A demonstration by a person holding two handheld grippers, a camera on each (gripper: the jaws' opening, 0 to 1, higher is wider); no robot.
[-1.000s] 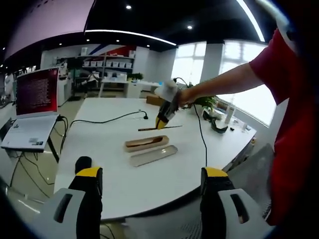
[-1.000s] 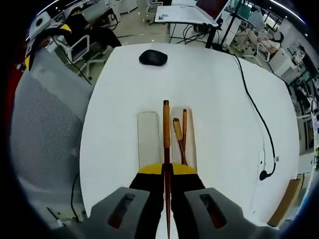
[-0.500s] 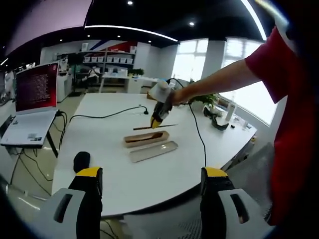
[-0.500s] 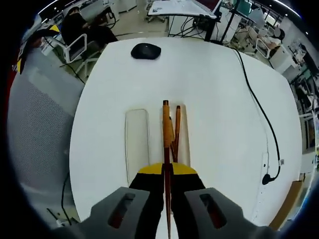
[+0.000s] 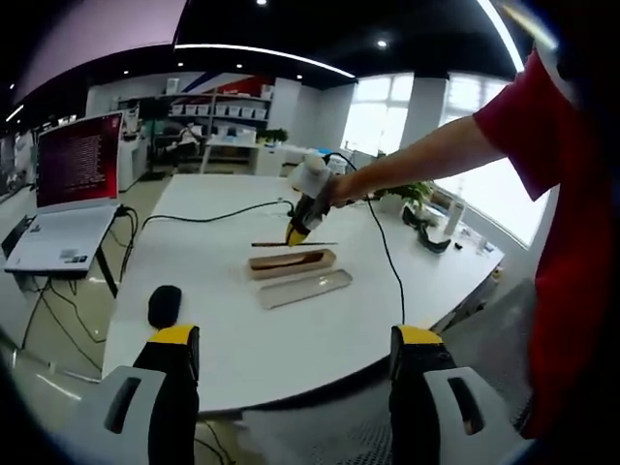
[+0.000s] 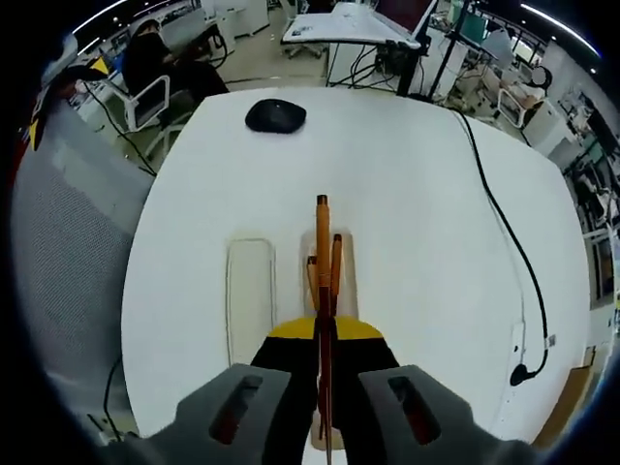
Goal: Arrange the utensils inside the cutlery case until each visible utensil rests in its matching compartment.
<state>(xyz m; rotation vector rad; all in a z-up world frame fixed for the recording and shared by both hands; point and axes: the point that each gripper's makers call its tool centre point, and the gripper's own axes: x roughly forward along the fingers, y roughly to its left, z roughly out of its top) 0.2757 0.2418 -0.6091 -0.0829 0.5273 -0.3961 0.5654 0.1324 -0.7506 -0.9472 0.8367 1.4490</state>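
I can make out no readable words, labels or numbers. At ten o'clock in the left gripper view, the laptop screen (image 5: 77, 158) glows red with lines of text too small to read.

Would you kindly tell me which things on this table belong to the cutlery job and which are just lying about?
Part of the job:
- cutlery case
- case lid lying beside it
- wooden utensil clamped in the right gripper
- wooden utensils already in the case

Just lying about:
- computer mouse
- black cable
- laptop
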